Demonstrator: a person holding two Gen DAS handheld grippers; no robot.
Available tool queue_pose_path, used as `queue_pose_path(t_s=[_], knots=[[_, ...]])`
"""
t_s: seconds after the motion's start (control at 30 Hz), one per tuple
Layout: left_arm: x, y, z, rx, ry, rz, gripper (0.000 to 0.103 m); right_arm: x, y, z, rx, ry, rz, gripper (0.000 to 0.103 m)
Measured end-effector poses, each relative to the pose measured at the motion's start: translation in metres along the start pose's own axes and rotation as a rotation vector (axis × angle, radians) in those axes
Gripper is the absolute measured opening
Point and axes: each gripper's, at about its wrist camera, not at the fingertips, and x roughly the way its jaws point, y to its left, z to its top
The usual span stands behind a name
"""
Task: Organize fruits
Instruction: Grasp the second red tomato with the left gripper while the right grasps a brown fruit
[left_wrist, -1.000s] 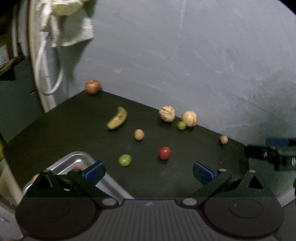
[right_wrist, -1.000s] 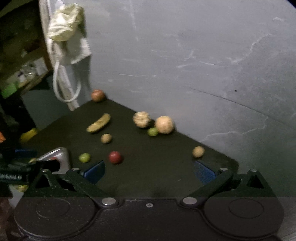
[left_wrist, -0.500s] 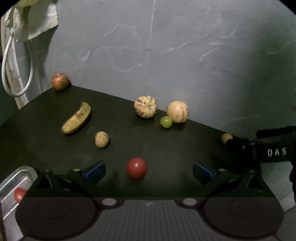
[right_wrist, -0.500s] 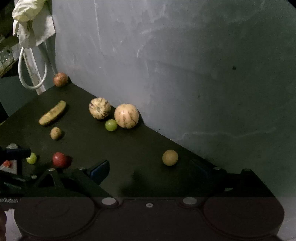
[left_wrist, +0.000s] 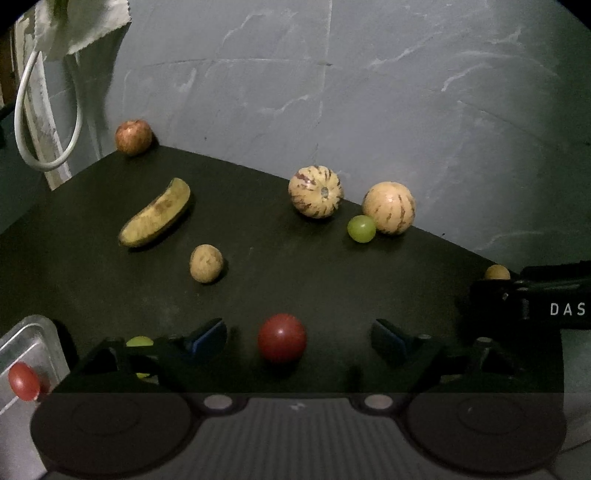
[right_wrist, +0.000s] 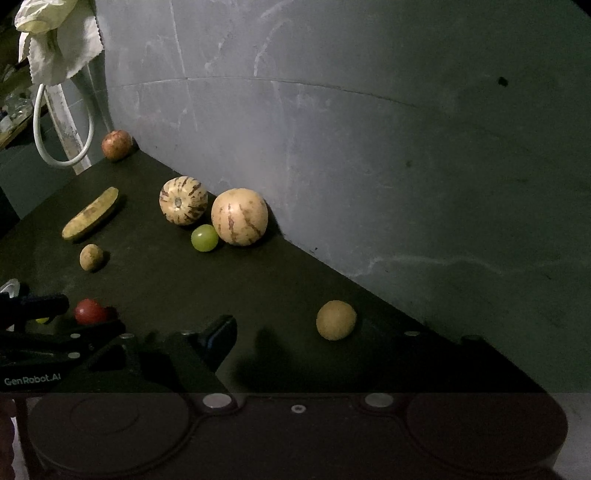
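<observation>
Fruits lie scattered on a dark table (left_wrist: 332, 280). My left gripper (left_wrist: 299, 338) is open, its jaws on either side of a red round fruit (left_wrist: 282, 342) on the table, not touching it. A green grape (left_wrist: 139, 341) peeks behind its left finger. My right gripper (right_wrist: 314, 332) is open over the table's right corner, with a small tan round fruit (right_wrist: 336, 319) between its fingers. Farther off lie a banana (left_wrist: 156, 214), a small brown fruit (left_wrist: 205, 263), two striped melons (left_wrist: 315, 192) (left_wrist: 388, 208), a green grape (left_wrist: 361, 229) and an apple (left_wrist: 133, 136).
A metal tray (left_wrist: 26, 343) at the left holds a small red tomato (left_wrist: 24, 381). A grey wall (left_wrist: 369, 92) bounds the table's far edge. A white cloth (right_wrist: 59, 44) and a looped cable (right_wrist: 62, 122) hang at the far left.
Both grippers moved forward and right over the table. The red fruit now sits between my left jaws and the tan fruit is closer in the right view.
</observation>
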Motion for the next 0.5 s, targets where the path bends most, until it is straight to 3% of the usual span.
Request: queue_pose_path(t_s=[0.2,0.5], knots=[[0.008,0.000,0.002,-0.013,0.023,0.022,0.075,0.009,-0.002,0.003,-0.021,0.010,0.011,0.074],[0.012,-0.002,0.002,0.000,0.029,0.051,0.037,0.016,-0.003,0.003,-0.037,0.019,0.018,0.072]])
